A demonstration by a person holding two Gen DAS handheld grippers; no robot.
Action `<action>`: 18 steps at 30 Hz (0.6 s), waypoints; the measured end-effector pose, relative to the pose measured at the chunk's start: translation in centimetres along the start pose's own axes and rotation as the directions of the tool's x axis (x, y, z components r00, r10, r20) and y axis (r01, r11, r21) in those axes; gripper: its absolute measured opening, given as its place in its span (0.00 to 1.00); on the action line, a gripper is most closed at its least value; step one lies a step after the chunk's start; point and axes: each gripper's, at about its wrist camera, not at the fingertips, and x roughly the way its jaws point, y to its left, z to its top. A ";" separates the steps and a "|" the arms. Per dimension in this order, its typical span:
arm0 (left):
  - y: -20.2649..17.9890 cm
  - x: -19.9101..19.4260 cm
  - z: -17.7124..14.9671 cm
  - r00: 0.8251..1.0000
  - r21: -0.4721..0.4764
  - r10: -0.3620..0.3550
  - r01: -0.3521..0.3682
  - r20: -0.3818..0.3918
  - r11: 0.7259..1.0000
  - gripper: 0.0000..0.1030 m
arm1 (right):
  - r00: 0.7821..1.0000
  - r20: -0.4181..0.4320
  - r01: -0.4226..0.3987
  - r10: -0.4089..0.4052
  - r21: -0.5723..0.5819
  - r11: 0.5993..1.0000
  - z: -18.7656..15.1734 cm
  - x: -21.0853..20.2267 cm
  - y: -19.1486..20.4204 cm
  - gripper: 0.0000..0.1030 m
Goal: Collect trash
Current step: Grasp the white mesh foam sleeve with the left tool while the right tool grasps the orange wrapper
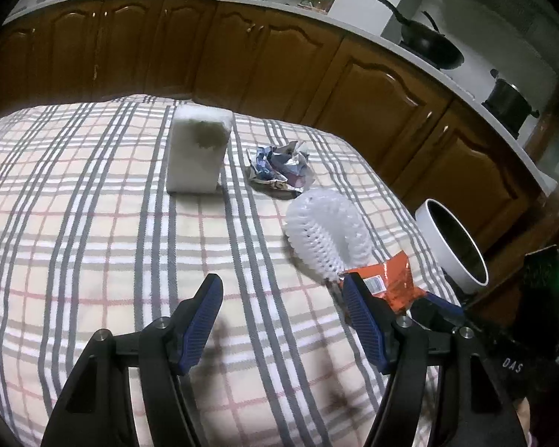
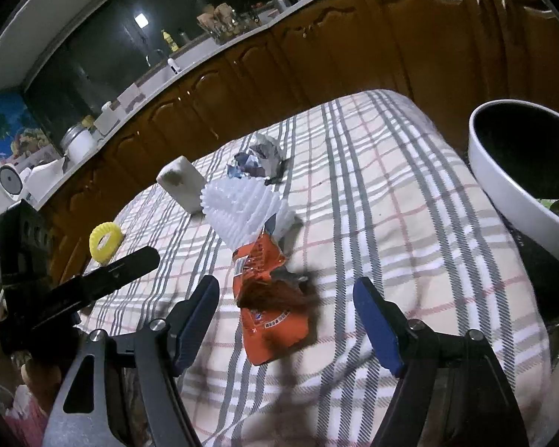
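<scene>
An orange snack wrapper [image 2: 270, 298] lies on the plaid tablecloth between the open fingers of my right gripper [image 2: 287, 298]; it also shows in the left wrist view [image 1: 391, 281]. A white foam fruit net [image 1: 326, 236] lies just beyond it, also in the right wrist view [image 2: 242, 210]. A crumpled blue and silver wrapper [image 1: 279, 165] lies farther back, also in the right wrist view [image 2: 257, 160]. My left gripper [image 1: 281, 290] is open and empty above the cloth, left of the wrapper. A white bin with a dark inside [image 1: 438, 238] stands at the table's right edge, also in the right wrist view [image 2: 503, 190].
A white sponge block [image 1: 197, 151] stands upright mid-table. A yellow ring [image 2: 104, 242] lies at the left. Wooden cabinets [image 1: 279, 63] and a counter with pots run behind the table. The table [image 2: 410, 223] drops off on the right by the bin.
</scene>
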 end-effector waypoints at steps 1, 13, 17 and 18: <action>-0.1 0.3 0.1 1.000 0.002 0.000 0.000 -0.005 1.000 0.64 | 1.000 -0.005 -0.001 0.001 0.000 1.000 0.0 0.2 0.0 0.73; -1.4 6.7 2.6 0.998 0.011 -0.028 0.028 -0.054 1.000 0.62 | 0.997 -0.070 -0.047 0.045 -0.029 0.998 0.0 1.8 0.5 0.27; -2.2 9.2 2.8 0.995 0.035 -0.037 0.040 -0.092 0.999 0.31 | 0.998 -0.060 -0.037 0.034 -0.040 0.999 0.0 1.3 0.3 0.22; -2.3 9.6 2.7 0.994 0.037 -0.042 0.046 -0.101 0.998 0.26 | 0.998 -0.055 -0.033 0.031 -0.034 0.999 0.0 1.0 0.0 0.22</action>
